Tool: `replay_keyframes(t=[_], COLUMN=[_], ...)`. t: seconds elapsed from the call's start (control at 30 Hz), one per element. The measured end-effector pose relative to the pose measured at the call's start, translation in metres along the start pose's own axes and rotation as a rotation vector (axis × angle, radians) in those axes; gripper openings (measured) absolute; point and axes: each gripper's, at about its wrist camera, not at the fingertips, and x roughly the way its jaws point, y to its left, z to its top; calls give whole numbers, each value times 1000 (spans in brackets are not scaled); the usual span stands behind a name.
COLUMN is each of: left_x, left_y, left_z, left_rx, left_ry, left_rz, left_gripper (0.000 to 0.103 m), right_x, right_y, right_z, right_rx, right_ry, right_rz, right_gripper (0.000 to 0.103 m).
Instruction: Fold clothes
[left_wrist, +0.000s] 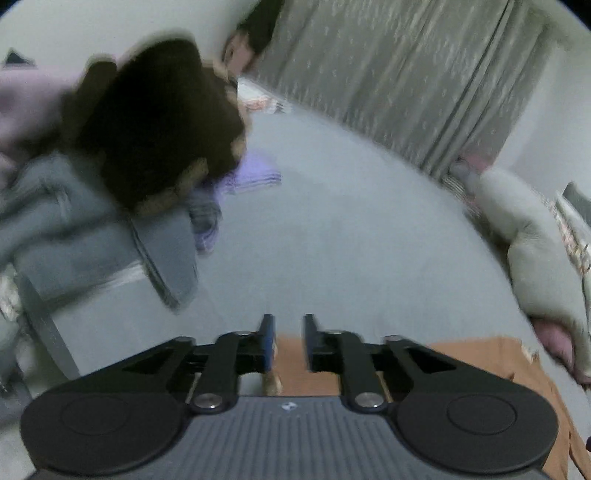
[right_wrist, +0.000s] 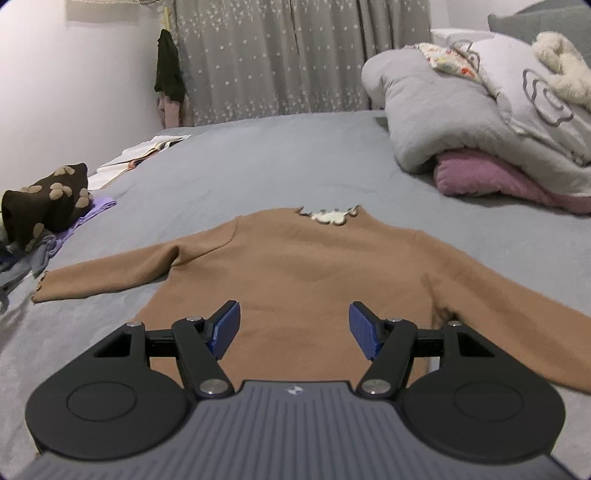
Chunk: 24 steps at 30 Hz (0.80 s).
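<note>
A tan long-sleeved sweater (right_wrist: 295, 269) with a cream frilled collar (right_wrist: 328, 215) lies flat on the grey bed, sleeves spread to both sides. My right gripper (right_wrist: 293, 326) is open and empty, hovering over the sweater's lower body. In the blurred left wrist view, my left gripper (left_wrist: 288, 341) is open a little, empty, with a part of the tan sweater (left_wrist: 480, 354) just beyond and beneath its fingers.
A pile of clothes lies at the bed's left: a dark brown spotted garment (right_wrist: 48, 203) (left_wrist: 155, 122), a purple one (right_wrist: 92, 210) and grey-blue ones (left_wrist: 92, 236). A rolled grey duvet (right_wrist: 443, 122) on a pink blanket (right_wrist: 498, 181) sits right. An open book (right_wrist: 136, 155) lies far left.
</note>
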Motion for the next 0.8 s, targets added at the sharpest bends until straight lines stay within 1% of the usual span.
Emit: replay_keyframes(t=[0.03, 0.07, 0.1, 0.13, 0.17, 0.2, 0.23, 0.27, 0.3, 0.37, 0.4, 0.47, 0.5, 0.53, 0.6, 0.63, 0.67, 0.7, 0.73, 0.77, 0.8], left_x=[5, 3, 1, -4, -13, -16, -27, -33, -35, -43, -43, -40, -38, -40, -41, -42, -42, -41, -40, -38, -38], left_y=[-3, -11, -17, -31, -53, -61, -87, -107, -118, -151, -159, -175, -178, -185, -191, -193, -193, -191, -190, -191, -192], left_z=[-3, -6, -10, -17, -31, -37, -58, -77, -89, -137, -152, -194, -202, -214, -222, -226, -228, -228, -228, -227, -223], left_rx=[-5, 5, 12, 37, 78, 93, 158, 216, 249, 357, 385, 465, 488, 542, 566, 574, 558, 552, 541, 510, 483], left_ry=[23, 24, 23, 42, 95, 111, 162, 202, 224, 321, 352, 425, 425, 390, 363, 351, 343, 341, 341, 355, 364], left_rz=[23, 35, 31, -11, -109, -144, -252, -314, -340, -401, -419, -464, -467, -462, -457, -455, -461, -467, -472, -476, -482], left_gripper=[40, 40, 40, 40, 40, 45, 54, 57, 59, 59, 59, 61, 70, 79, 81, 79, 75, 52, 19, 12, 6], right_x=[0, -3, -5, -8, -10, -14, -18, -22, -26, -34, -38, -46, -49, -53, -61, -65, -69, -73, -77, -78, -78], right_y=[-1, -7, -13, -19, -25, -31, -36, -42, -47, -58, -64, -74, -80, -85, -96, -102, -107, -113, -118, -113, -106], right_z=[-1, -3, -6, -8, -11, -19, -28, -36, -45, -62, -71, -88, -96, -105, -122, -131, -139, -148, -156, -164, -165], right_rx=[7, 28, 49, 70, 92, 124, 157, 191, 224, 290, 323, 389, 422, 455, 521, 554, 588, 621, 654, 632, 599], right_ry=[8, 16, 23, 31, 38, 46, 54, 62, 69, 85, 93, 108, 116, 124, 139, 147, 154, 162, 170, 153, 153], right_rz=[5, 10, 16, 21, 27, 45, 65, 84, 103, 141, 161, 199, 218, 238, 276, 295, 315, 334, 353, 351, 343], right_gripper=[67, 67, 67, 67, 67, 67, 67, 67, 67, 67, 67, 67, 67, 67, 67, 67, 67, 67, 67, 66, 62])
